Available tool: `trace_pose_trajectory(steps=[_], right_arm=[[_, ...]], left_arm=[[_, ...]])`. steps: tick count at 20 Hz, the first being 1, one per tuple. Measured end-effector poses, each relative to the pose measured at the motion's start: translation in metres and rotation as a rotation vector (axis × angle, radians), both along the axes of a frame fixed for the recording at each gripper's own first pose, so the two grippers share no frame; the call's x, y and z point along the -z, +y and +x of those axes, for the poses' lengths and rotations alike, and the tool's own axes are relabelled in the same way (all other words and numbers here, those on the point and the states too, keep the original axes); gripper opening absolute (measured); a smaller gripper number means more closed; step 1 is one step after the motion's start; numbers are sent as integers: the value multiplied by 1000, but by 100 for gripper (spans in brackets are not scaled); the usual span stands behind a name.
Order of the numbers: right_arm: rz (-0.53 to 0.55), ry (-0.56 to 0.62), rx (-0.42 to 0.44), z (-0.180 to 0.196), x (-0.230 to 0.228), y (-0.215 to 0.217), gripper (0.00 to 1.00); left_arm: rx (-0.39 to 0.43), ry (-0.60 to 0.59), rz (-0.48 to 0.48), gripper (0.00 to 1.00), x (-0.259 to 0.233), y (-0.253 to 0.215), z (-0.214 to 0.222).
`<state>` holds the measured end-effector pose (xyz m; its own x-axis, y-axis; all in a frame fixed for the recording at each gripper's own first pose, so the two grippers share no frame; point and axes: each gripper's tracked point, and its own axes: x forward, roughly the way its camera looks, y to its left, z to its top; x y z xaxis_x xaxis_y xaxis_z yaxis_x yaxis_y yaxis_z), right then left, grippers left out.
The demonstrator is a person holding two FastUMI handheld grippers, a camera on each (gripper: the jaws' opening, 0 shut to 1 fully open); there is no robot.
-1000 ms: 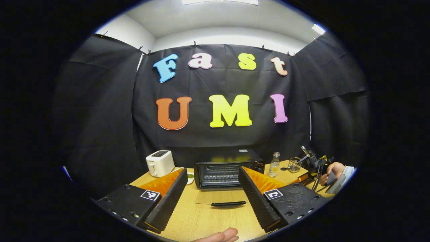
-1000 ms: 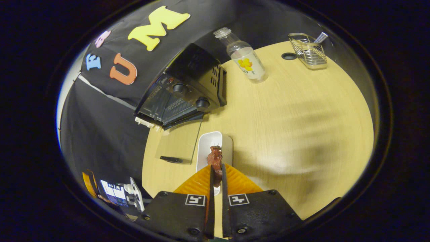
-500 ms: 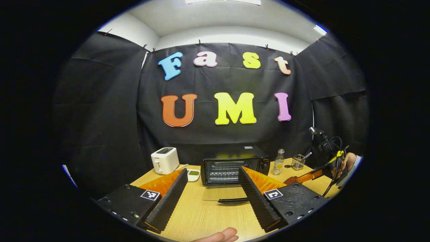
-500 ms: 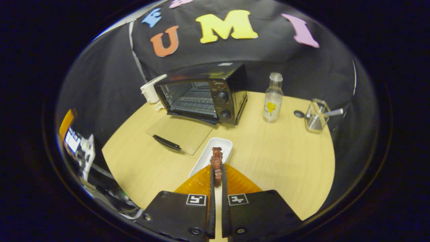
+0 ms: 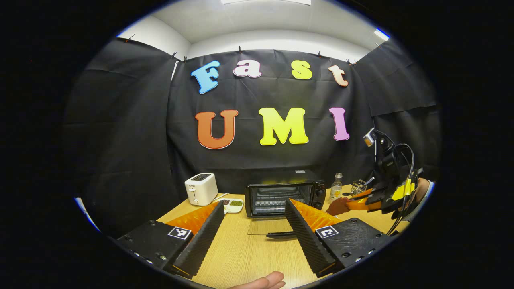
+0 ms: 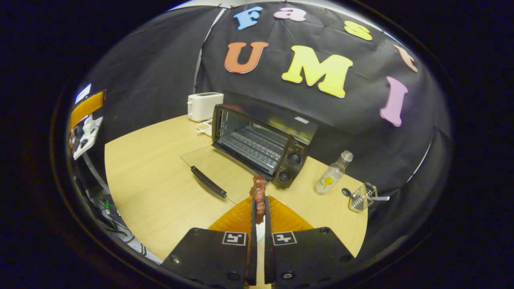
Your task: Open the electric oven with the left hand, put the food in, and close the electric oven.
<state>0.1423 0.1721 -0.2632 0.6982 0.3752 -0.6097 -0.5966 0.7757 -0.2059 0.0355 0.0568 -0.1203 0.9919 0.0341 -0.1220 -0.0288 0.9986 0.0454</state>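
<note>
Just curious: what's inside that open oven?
The oven holds a bare wire rack; no food shows on it. Corners behind its frame are hidden.

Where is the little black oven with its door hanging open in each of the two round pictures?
Left gripper view: the oven sits at centre, low, at the far edge of the table, between this gripper's two fingers.
Right gripper view: the oven is at centre, slightly left, its glass door lying flat toward the camera.
Shared landmark: the white toaster stands just left of it in both.
</note>
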Motion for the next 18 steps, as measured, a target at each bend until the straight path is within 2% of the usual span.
trace_pose_trajectory(steps=[4,7,9,10,14,18], right_arm=[[-15,-112,-5,19,0,41,10],[62,-120,48,37,7,75,10],[140,-135,102,51,9,96,7],[189,-134,134,56,10,105,10],[406,-55,238,73,22,144,11],[592,5,340,99,39,164,10]], left_arm=[[-9,-12,12,96,0,12,-6],[-12,-26,-7,96,0,20,-9],[-18,-24,-17,96,3,31,-13],[-22,-23,-20,96,5,35,-15],[-37,-28,-61,96,8,50,-14],[-64,-40,-47,96,11,68,-15]])
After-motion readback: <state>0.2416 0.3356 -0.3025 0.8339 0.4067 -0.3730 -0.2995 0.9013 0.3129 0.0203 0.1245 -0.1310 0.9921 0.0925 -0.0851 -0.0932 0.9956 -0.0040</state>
